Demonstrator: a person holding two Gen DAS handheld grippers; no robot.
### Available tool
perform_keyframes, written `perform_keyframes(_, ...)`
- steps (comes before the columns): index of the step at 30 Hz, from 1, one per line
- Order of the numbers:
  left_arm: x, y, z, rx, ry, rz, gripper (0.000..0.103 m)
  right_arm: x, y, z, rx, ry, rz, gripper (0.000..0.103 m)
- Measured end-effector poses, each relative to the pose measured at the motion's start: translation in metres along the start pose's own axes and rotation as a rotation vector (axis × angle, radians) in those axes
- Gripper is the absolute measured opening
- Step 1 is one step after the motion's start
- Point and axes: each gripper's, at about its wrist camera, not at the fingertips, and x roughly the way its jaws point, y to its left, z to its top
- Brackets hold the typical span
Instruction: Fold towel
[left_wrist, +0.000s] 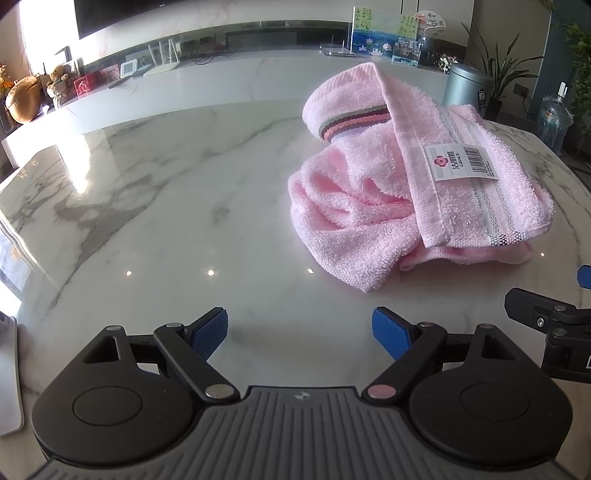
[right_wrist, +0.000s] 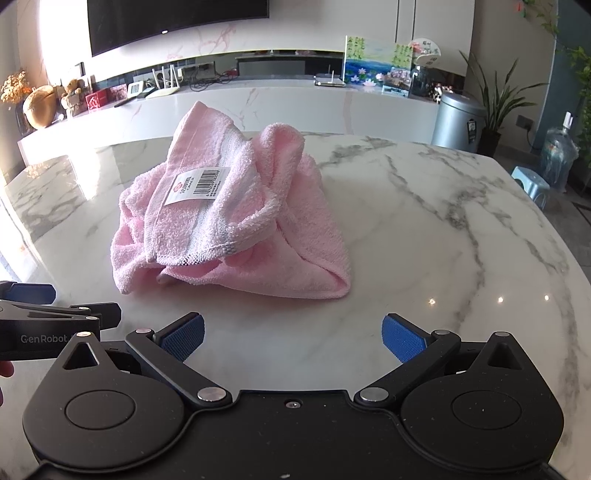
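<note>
A pink towel (left_wrist: 369, 192) lies crumpled in a heap on the white marble table (left_wrist: 177, 206), with a white barcode label on top and a striped band at its far end. It also shows in the right wrist view (right_wrist: 229, 221), ahead and slightly left. My left gripper (left_wrist: 299, 332) is open and empty, low over the table, with the towel ahead to its right. My right gripper (right_wrist: 291, 338) is open and empty, just short of the towel's near edge. The right gripper (left_wrist: 546, 317) shows at the left view's right edge; the left gripper (right_wrist: 55, 314) shows at the right view's left edge.
The marble table (right_wrist: 443, 229) stretches to the right of the towel. Behind it runs a long white counter (right_wrist: 258, 99) with ornaments, a painting (right_wrist: 376, 62) and cables. A grey metal bin (right_wrist: 456, 122) and plants stand at the back right.
</note>
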Motion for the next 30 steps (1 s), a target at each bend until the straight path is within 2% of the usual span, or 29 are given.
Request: perform_keyframes(30,0.0015,0.001,0.0001,0.001,0.003,0.005,0.085,0.0012,0.0026,-0.0004,-0.016,0.016,0.003,0.103)
